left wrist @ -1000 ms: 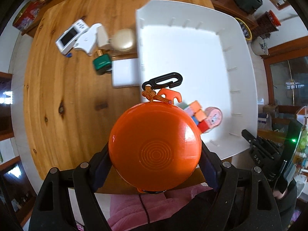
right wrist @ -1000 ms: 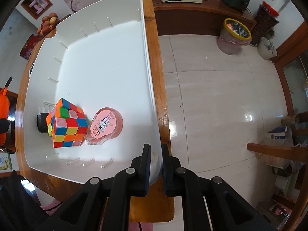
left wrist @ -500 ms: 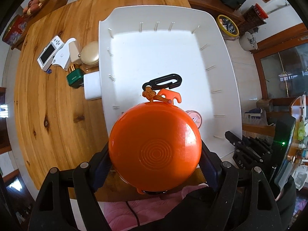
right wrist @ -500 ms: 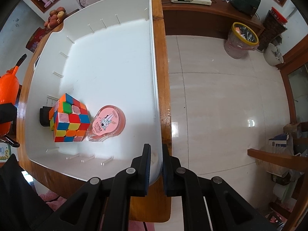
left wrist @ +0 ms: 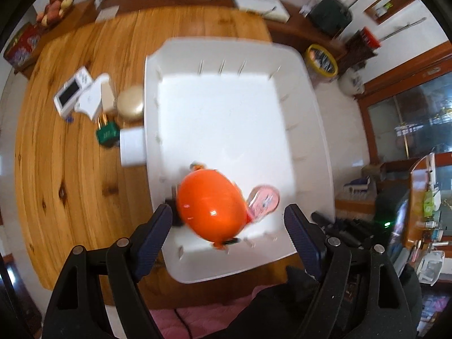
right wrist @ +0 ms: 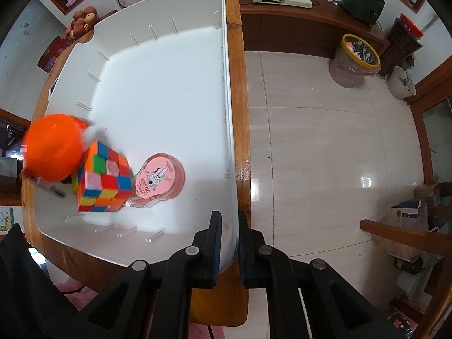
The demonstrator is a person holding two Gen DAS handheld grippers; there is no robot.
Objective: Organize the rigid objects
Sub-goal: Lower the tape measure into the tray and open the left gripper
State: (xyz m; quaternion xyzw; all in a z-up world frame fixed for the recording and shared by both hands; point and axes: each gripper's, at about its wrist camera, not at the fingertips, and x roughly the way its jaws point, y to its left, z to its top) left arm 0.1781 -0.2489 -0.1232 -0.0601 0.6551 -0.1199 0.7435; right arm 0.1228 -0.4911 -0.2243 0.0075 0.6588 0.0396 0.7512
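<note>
Left tool [left wrist: 228, 217] spread wide, blue-padded fingers [left wrist: 156, 230] well apart and gripping nothing. Between and just ahead of them, blurred: orange round container [left wrist: 211, 208], free of both pads, inside the white bin [left wrist: 316, 130] at its near-left corner. Cannot tell whether it touches the bin floor. Just right of it, a pink round case [left wrist: 265, 202] with a rabbit print. Left of the bin on the wooden worktop [left wrist: 70, 169]: white box [left wrist: 132, 148] touching the bin wall, green plug [left wrist: 106, 134] beside it, a gold oval case [left wrist: 130, 102] farther ahead, and a white handheld device [left wrist: 72, 93] to the far left.

Right tool [right wrist: 228, 244] pressed nearly together, pinching the bin's near-right rim [right wrist: 230, 169]; one finger inside the wall, the other outside. Ahead and left of this tool, inside the bin: the pink case [right wrist: 159, 177], then a colourful puzzle cube [right wrist: 104, 177] touching it, then the orange container [right wrist: 52, 148], smeared, against the cube's far-left side. Dark clip or strap [right wrist: 50, 189] below the container, too blurred to name. Right of the tool: tiled floor [right wrist: 339, 155] and a yellow-rimmed waste bin [right wrist: 354, 60] far ahead.
</note>
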